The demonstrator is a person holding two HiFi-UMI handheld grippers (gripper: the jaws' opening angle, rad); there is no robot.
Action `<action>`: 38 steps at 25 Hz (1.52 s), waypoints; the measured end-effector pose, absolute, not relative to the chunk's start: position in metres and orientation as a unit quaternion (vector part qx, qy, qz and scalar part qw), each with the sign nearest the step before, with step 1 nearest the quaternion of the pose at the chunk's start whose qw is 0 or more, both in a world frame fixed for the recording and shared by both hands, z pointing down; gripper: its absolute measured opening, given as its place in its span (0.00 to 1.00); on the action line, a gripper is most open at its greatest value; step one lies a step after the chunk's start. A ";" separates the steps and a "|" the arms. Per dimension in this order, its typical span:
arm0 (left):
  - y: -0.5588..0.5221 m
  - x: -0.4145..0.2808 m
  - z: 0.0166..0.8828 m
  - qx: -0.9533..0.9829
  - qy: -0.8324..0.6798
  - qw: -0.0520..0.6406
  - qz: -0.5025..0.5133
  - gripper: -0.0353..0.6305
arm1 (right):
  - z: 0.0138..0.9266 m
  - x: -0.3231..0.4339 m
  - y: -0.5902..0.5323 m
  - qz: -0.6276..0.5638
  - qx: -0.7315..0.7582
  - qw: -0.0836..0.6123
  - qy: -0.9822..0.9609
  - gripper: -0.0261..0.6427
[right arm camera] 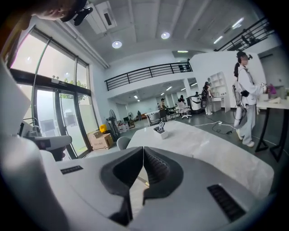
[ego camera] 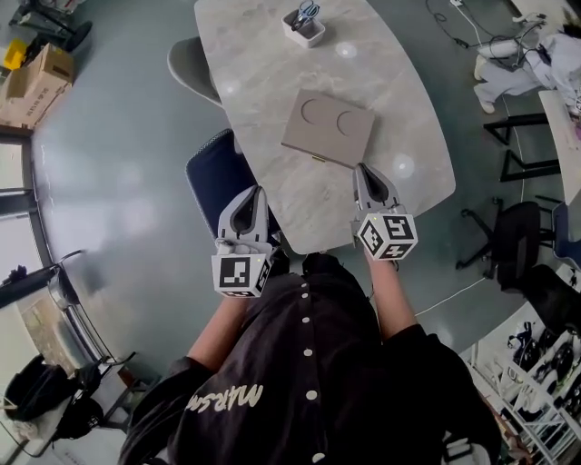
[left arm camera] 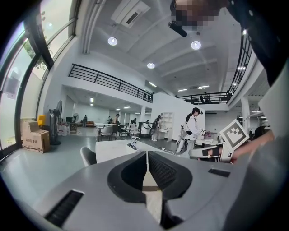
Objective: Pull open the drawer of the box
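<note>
The box (ego camera: 327, 127) is a flat tan case with two round recesses in its top. It lies on the marble table (ego camera: 272, 100), its near edge facing me, and a small brass pull (ego camera: 320, 159) shows on that edge. My right gripper (ego camera: 361, 167) is shut and empty, its tips just short of the box's near right corner. My left gripper (ego camera: 259, 190) is also shut and empty. It hovers at the table's near left edge, apart from the box. Both gripper views show the jaws meeting: the left gripper (left arm camera: 147, 155) and the right gripper (right arm camera: 143, 151).
A white holder with scissors (ego camera: 305, 25) stands at the table's far end. A grey chair (ego camera: 189, 68) and a blue chair (ego camera: 218, 177) sit on the table's left side. Cardboard boxes (ego camera: 36, 82) lie on the floor far left. People stand further off in the room.
</note>
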State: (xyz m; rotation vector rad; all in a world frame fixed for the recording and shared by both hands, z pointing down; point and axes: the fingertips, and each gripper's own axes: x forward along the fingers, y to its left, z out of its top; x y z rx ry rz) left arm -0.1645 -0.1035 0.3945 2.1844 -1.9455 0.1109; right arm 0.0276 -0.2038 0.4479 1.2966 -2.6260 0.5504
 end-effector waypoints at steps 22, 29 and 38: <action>-0.099 -0.145 0.467 0.763 -0.616 0.187 0.060 0.09 | 0.636 -0.017 -0.212 0.473 0.419 0.069 -0.772 0.19; -0.099 -0.142 0.482 0.766 -0.607 0.201 0.063 0.09 | 0.651 -0.030 -0.220 0.568 0.409 0.002 -0.714 0.16; -0.107 -0.137 0.493 0.769 -0.603 0.204 0.061 0.09 | 0.659 -0.038 -0.223 0.645 0.382 -0.051 -0.660 0.10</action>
